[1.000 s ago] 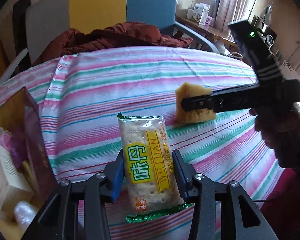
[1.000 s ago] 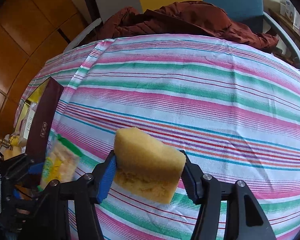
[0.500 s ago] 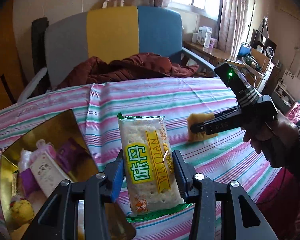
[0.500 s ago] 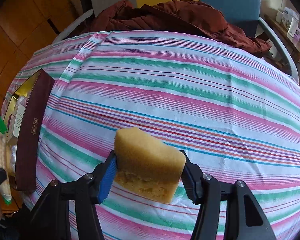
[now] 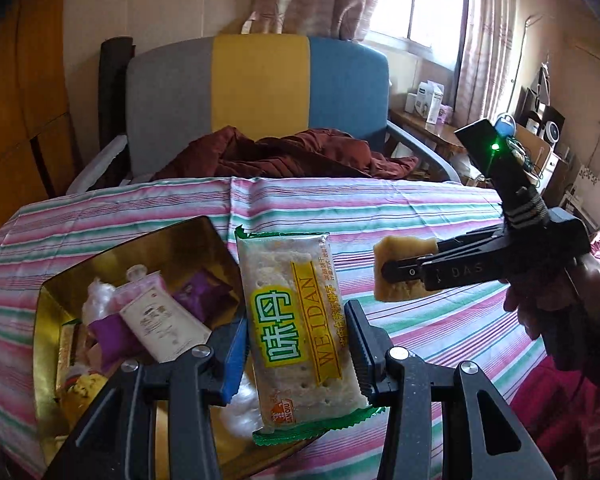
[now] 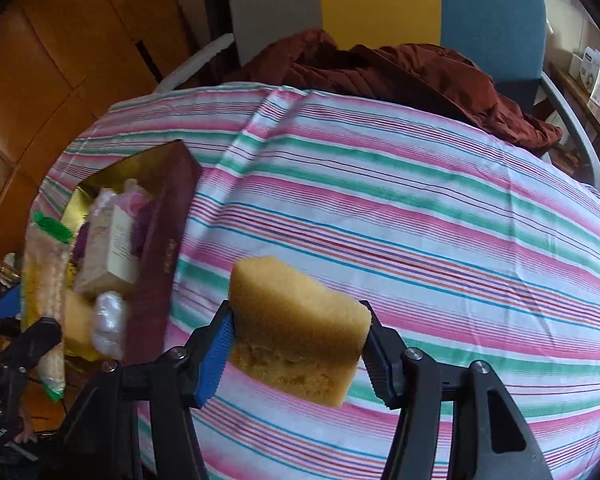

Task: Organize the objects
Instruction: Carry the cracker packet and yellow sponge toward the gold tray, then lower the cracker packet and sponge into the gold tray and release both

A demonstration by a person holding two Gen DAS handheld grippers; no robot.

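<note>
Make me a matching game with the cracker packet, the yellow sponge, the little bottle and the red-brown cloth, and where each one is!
Things:
1. cracker packet
2. yellow sponge
3. little bottle
4. red-brown cloth

Places:
A. inside the gold-lined box
B. on the chair
C. in the left claw
D. in the right claw

Pairs: 1-C, 2-D, 3-A, 4-B

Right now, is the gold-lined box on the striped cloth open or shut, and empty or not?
Open and not empty: the gold-lined box has no lid on it, and its shiny inside shows a white carton, purple packets and other small items.
</note>
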